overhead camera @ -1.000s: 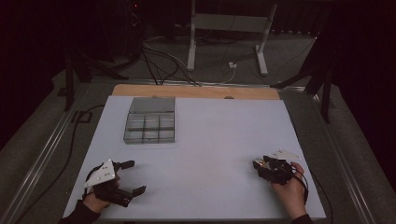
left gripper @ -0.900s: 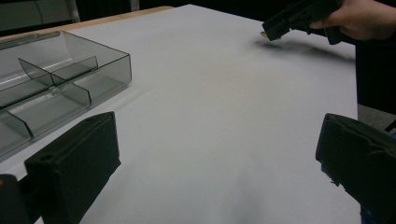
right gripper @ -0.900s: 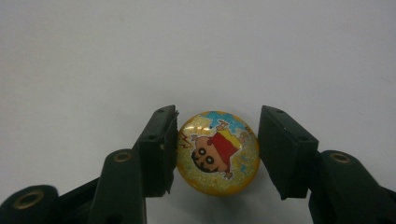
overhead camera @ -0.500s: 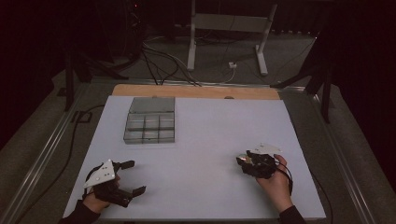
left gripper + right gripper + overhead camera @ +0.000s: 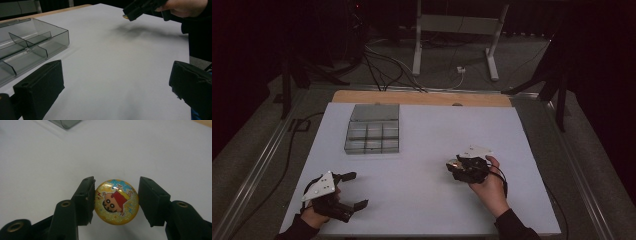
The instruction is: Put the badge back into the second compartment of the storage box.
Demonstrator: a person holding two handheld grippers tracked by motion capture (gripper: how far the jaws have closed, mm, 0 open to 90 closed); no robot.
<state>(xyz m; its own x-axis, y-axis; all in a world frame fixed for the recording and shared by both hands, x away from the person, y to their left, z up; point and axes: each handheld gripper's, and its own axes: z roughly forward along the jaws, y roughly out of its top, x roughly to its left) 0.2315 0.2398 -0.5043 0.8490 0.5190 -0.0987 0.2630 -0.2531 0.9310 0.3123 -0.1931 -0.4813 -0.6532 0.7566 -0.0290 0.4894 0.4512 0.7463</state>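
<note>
A round yellow glitter badge (image 5: 116, 203) with a cartoon figure is pinched by its edges in my right gripper (image 5: 116, 202), which is shut on it a little above the white table. From above, the right gripper (image 5: 455, 165) hovers right of the table's middle, the badge (image 5: 452, 162) a small orange glint at its tip. My left gripper (image 5: 354, 190) rests at the front left, open, with nothing between its wide-set jaws. In the left gripper view, its own open gripper (image 5: 116, 85) faces bare table, with the right gripper (image 5: 140, 8) and the badge (image 5: 125, 16) farther off.
A clear grey compartment box (image 5: 373, 130) stands at the back left of the white table (image 5: 427, 125), lid open; it is near my left jaw (image 5: 30, 47). A wooden strip (image 5: 422, 98) edges the far side. Cables and stand legs lie on the floor beyond.
My right hand has carried the badge leftward and away from the front right corner, rising slightly. The left gripper has stayed where it was.
</note>
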